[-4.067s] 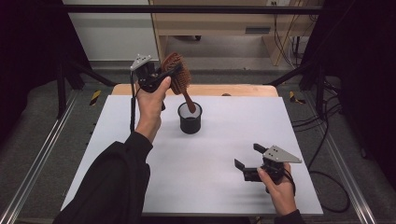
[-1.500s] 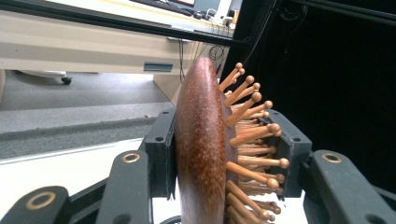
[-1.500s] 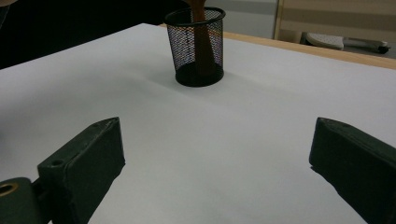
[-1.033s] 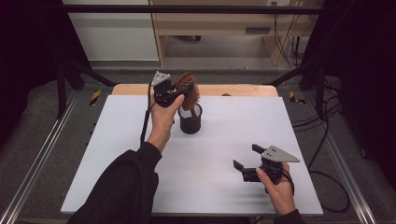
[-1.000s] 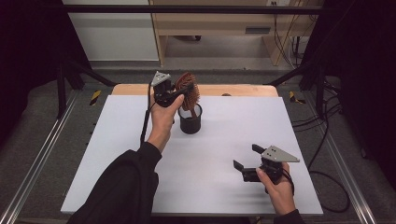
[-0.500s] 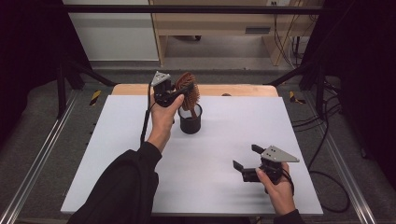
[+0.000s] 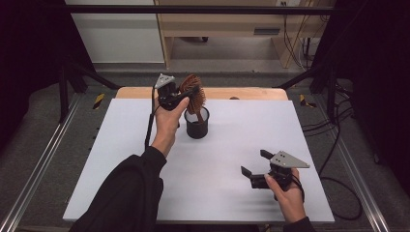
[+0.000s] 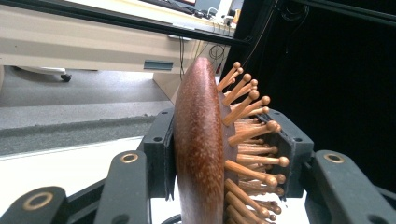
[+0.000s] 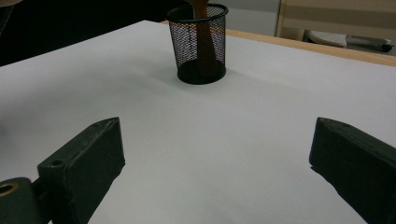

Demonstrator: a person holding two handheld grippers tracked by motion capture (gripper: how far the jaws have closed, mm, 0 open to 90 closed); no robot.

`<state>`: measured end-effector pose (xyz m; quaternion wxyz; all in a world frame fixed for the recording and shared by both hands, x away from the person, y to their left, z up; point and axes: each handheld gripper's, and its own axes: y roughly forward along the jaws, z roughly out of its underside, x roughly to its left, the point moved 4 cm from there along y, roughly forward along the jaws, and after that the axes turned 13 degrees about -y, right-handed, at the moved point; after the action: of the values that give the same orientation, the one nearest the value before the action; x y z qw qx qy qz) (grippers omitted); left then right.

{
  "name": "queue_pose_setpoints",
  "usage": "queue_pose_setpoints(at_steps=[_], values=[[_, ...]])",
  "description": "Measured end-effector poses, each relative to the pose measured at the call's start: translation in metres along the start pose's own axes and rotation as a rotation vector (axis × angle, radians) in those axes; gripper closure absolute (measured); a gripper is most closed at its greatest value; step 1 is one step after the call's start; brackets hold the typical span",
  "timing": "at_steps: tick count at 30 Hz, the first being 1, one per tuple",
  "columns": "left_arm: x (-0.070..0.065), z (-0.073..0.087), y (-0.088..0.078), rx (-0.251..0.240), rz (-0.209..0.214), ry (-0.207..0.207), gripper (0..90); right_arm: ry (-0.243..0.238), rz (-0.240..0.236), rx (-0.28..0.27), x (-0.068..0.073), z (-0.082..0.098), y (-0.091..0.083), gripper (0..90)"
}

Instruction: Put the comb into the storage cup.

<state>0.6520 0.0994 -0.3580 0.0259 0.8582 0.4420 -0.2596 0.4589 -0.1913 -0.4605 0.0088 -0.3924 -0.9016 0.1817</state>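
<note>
A wooden hairbrush [image 7: 194,91] with ball-tipped pegs stands upright, its handle down inside a black mesh cup [image 7: 197,126] at the back middle of the table. My left gripper [image 7: 186,95] is shut on the brush head. In the left gripper view one pad lies against the smooth back of the hairbrush [image 8: 198,149] and the other meets the peg tips. My right gripper [image 7: 255,163] rests open near the front right of the table with nothing between its jaws. In the right gripper view the mesh cup [image 9: 198,46] stands well ahead of the right gripper [image 9: 217,140].
The white tabletop [image 7: 121,159] has a wooden strip [image 7: 251,93] along its far edge. Metal rails [image 7: 43,159] run down both sides. A cable [image 7: 338,183] trails off the right edge. A dark sleeve [image 7: 125,193] crosses the front left.
Since the oldest frame the left gripper and brush have moved right and lower, and the handle now stands in the cup. Nothing has moved over the last second.
</note>
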Motion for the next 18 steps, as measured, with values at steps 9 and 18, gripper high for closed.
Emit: queue_pose_setpoints(at_steps=[9, 18], values=[[0.01, -0.002, -0.001, 0.004, -0.029, 0.01, 48.0, 0.0, -0.004, 0.004, 0.001, 0.0, 0.0, 3.5], [0.02, -0.004, 0.003, 0.01, -0.034, 0.005, 46.2, -0.001, -0.005, 0.001, 0.001, 0.0, 0.0, 3.5]])
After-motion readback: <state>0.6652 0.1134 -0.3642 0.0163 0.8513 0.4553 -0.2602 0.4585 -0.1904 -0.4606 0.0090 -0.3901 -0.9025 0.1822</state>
